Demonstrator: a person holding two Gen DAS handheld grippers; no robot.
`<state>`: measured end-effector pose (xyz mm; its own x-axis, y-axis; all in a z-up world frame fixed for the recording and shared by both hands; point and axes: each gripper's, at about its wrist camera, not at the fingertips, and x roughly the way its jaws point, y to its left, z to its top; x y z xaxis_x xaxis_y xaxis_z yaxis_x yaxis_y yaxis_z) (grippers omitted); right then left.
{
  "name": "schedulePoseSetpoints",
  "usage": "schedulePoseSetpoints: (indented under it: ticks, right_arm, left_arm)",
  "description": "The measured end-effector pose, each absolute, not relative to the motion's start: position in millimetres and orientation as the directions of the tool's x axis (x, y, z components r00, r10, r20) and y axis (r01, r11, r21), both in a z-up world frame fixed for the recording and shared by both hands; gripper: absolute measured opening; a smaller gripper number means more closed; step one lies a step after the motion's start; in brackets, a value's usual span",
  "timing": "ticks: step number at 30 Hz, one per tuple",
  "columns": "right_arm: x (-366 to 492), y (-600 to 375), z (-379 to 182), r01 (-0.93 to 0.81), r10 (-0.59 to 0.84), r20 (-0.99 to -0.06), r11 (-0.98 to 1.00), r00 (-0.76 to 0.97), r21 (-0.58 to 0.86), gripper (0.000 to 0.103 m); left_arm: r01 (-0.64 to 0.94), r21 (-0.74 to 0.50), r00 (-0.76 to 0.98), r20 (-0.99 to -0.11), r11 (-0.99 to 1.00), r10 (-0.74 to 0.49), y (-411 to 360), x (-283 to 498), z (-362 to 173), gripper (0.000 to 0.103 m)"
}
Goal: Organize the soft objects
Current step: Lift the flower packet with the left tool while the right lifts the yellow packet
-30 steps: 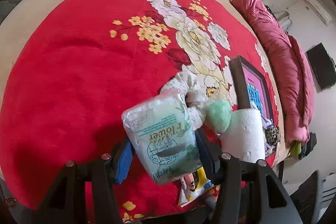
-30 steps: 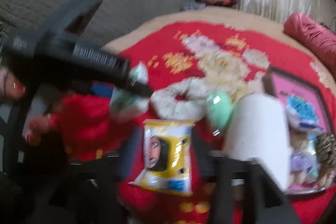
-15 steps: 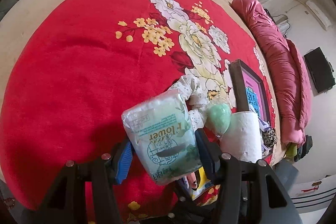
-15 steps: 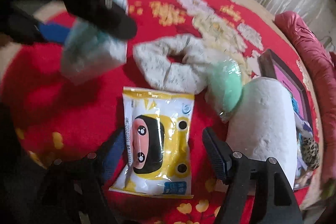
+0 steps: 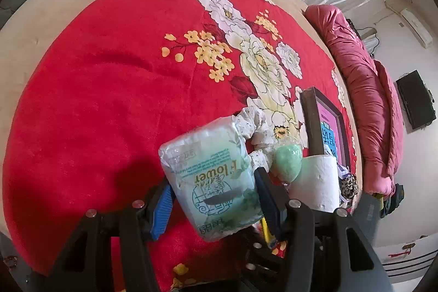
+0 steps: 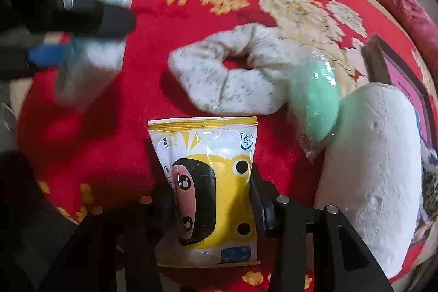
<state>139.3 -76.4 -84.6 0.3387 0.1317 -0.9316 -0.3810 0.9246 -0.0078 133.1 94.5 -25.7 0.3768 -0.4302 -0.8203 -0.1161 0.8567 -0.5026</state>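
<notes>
My left gripper (image 5: 213,190) is shut on a pale green and white tissue pack (image 5: 208,171), held above the red flowered blanket (image 5: 109,100). That pack shows blurred at the upper left of the right wrist view (image 6: 84,67). My right gripper (image 6: 210,196) points down at a yellow packet with a cartoon face (image 6: 210,155) lying on the blanket. Its jaws are closing, and both pads touch the packet's sides and pinch it in slightly. Beyond it lie a white fabric ring (image 6: 235,84) and a green sponge in plastic wrap (image 6: 314,106).
A white paper roll (image 6: 377,168) stands right of the yellow packet, against the green sponge. A dark-framed tray with pink lining (image 5: 325,127) holds small items behind it. A pink quilt (image 5: 369,86) lies along the bed's far right edge.
My right gripper has tipped downward and dropped over the yellow packet, and its jaws have narrowed onto it. The left gripper has kept still with the tissue pack.
</notes>
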Motion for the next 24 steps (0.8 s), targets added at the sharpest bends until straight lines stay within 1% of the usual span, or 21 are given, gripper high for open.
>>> schedulePoseSetpoints:
  ticks: [7, 11, 14, 17, 19, 22, 24]
  right_arm:
    - [117.6, -101.8, -35.4, -0.351, 0.240, -0.840, 0.934, 0.487, 0.063, 0.046]
    - [101.0, -122.8, 3.7, -0.334, 0.279, -0.752, 0.939, 0.598, 0.082, 0.046]
    - [93.9, -147.6, 27.7, -0.273, 0.234, -0.677, 0.961, 0.698, 0.050, 0.046]
    - [90.3, -180.3, 42.5, -0.179, 0.184, -0.621, 0.981, 0.762, 0.072, 0.046]
    - [89.5, -202.2, 46.2, -0.121, 0.146, -0.605, 0.989, 0.783, 0.082, 0.046]
    - [87.3, -230.9, 50.1, -0.028, 0.038, -0.580, 0.999, 0.814, 0.026, 0.046]
    - [84.9, -248.9, 51.8, 0.015, 0.003, -0.564, 1.000, 0.825, 0.026, 0.046]
  left_arm:
    - [-0.090, -0.489, 0.419, -0.809, 0.867, -0.413, 83.8, 127.4, -7.6, 0.057]
    - [-0.049, -0.481, 0.467, -0.786, 0.876, -0.405, 69.0, 119.9, 12.3, 0.057]
    - [0.006, -0.473, 0.500, -0.762, 0.881, -0.412, 50.2, 114.6, 26.9, 0.057]
    - [0.065, -0.462, 0.513, -0.745, 0.885, -0.426, 22.4, 105.9, 35.8, 0.057]
    - [0.113, -0.457, 0.509, -0.736, 0.882, -0.446, 0.2, 98.3, 37.5, 0.057]
    - [0.164, -0.440, 0.489, -0.741, 0.883, -0.461, -30.1, 92.4, 37.6, 0.057]
    - [0.195, -0.423, 0.471, -0.751, 0.885, -0.463, -53.3, 91.5, 39.1, 0.057]
